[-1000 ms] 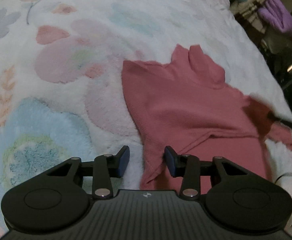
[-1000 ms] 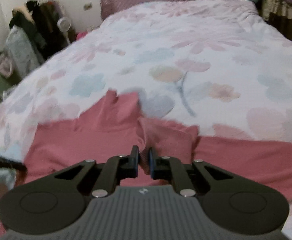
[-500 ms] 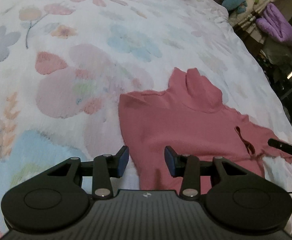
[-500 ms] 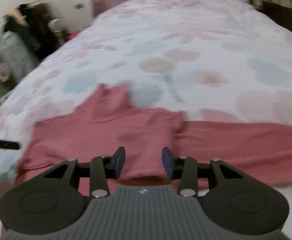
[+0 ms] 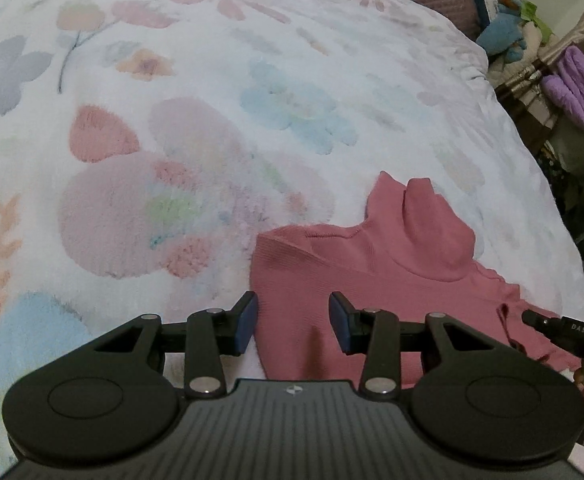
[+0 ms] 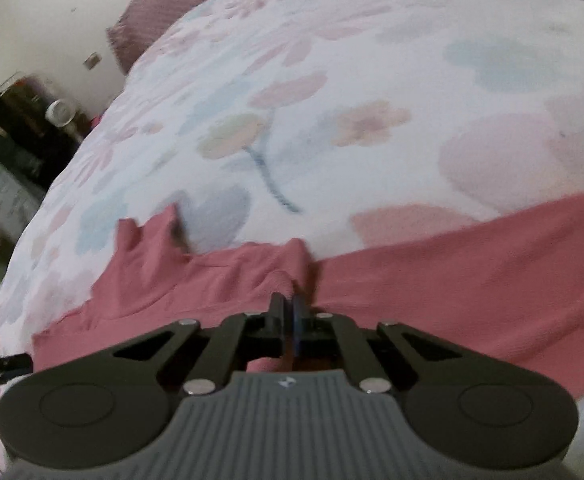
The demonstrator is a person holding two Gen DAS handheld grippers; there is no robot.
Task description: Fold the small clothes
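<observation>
pink top (image 5: 372, 284) lies spread on the bed's floral blanket (image 5: 180, 128), its high collar (image 5: 424, 232) pointing up the bed. the only readable writing is white letters "bas" on the black tip of the right claw (image 5: 564, 330) as it shows at the right edge of the left wrist view; the small logo on each claw body is too small to read. the left claw (image 5: 294, 322) hovers half open over the top's left edge, its blue pads (image 5: 248, 320) apart and gripping nothing. the right claw (image 6: 290, 320) has just been closing and is pinched tight on a raised fold of the pink cloth, near the middle of the garment, with a long band of it running off to the right.
</observation>
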